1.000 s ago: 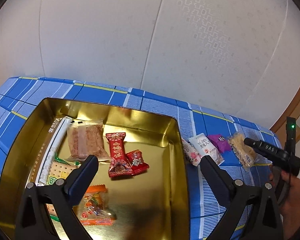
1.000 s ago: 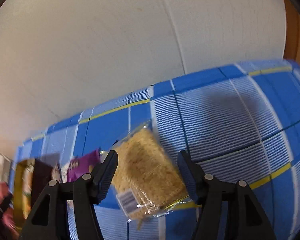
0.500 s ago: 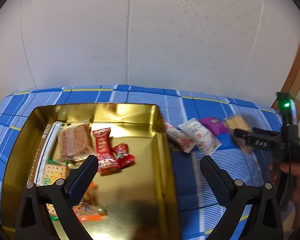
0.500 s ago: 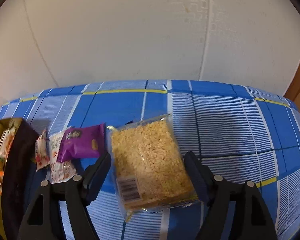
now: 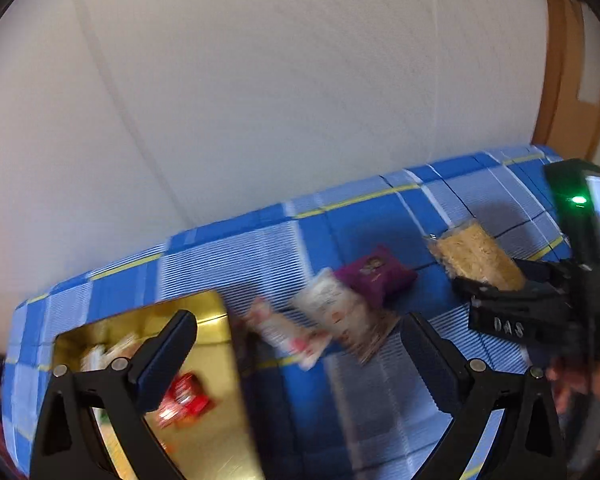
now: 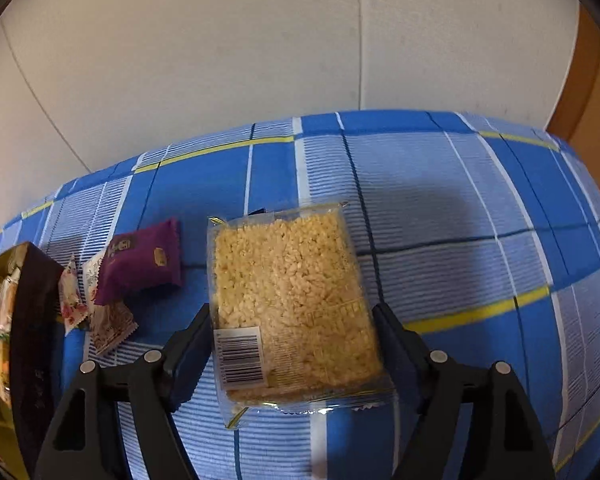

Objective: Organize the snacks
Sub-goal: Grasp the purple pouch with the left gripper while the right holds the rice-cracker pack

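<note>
Two wrist fisheye views, both tilted steeply down at a blue checked cloth [image 6: 440, 208] against a pale wall [image 5: 260, 80].

The left wrist view, motion-blurred, looks between its own fingers from above and near the gold tin [image 5: 216, 432], which fills its lower left. The right wrist view sits close over the rice-crisp packet [image 6: 288, 300], well right of the tin, whose edge shows only at its far left. Both views share that packet, the purple packet [image 6: 144, 260] between packet and tin, the cloth and the wall.

Home rm, checked blue cloth [image 6: 440, 184], wallpapered wall [image 6: 220, 60], wood doorframe [image 6: 584, 92]
</note>
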The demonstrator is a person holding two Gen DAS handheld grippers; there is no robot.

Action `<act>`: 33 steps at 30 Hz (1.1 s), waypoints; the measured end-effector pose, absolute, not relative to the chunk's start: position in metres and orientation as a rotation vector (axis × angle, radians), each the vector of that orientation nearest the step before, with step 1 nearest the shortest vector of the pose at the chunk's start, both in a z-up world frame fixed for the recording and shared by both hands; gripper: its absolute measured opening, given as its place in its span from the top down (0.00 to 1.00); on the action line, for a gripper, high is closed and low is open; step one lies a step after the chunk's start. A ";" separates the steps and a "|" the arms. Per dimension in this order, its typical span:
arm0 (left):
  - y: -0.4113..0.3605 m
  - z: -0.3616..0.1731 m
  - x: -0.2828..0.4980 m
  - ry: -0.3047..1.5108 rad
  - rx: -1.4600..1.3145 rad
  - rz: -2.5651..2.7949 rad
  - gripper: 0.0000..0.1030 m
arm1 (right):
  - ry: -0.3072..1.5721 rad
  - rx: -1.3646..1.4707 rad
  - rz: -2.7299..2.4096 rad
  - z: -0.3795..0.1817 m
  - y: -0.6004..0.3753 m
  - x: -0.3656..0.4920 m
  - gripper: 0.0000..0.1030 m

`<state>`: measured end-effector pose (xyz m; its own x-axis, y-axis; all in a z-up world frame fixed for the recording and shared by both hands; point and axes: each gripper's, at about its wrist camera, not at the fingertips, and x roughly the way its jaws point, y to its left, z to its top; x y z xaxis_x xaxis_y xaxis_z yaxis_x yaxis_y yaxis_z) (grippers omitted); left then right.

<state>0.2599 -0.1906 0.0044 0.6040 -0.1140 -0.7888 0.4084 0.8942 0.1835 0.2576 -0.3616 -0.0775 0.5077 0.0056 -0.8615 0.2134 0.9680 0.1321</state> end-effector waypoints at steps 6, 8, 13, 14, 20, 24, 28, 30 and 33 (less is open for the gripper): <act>-0.228 -0.027 0.297 0.960 0.381 -0.364 0.06 | 1.029 0.297 -0.097 -0.076 -0.372 0.252 0.24; -0.234 -0.032 0.306 0.974 0.370 -0.369 0.08 | 1.042 0.302 -0.107 -0.075 -0.375 0.248 0.24; -0.254 -0.049 0.310 0.967 0.483 -0.438 0.34 | 1.052 0.328 -0.123 -0.078 -0.384 0.247 0.24; -0.256 -0.051 0.309 0.976 0.494 -0.474 0.41 | 1.051 0.329 -0.125 -0.078 -0.386 0.246 0.24; -0.261 -0.053 0.293 0.977 0.514 -0.542 0.43 | 1.036 0.375 -0.099 -0.077 -0.396 0.243 0.24; -0.263 -0.058 0.293 0.990 0.520 -0.508 0.42 | 1.036 0.372 -0.103 -0.075 -0.396 0.241 0.24; -0.260 -0.060 0.293 0.988 0.494 -0.485 0.44 | 1.040 0.344 -0.109 -0.076 -0.393 0.242 0.24; -0.259 -0.061 0.288 0.970 0.509 -0.469 0.49 | 1.038 0.342 -0.109 -0.075 -0.393 0.241 0.24; -0.250 -0.056 0.280 0.956 0.478 -0.459 0.51 | 1.037 0.340 -0.112 -0.075 -0.392 0.240 0.24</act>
<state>0.2798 -0.2503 -0.0557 0.4983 -0.1586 -0.8524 0.5665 0.8038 0.1816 0.2401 -0.3921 -0.0748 0.5083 0.0681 -0.8585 0.2506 0.9420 0.2231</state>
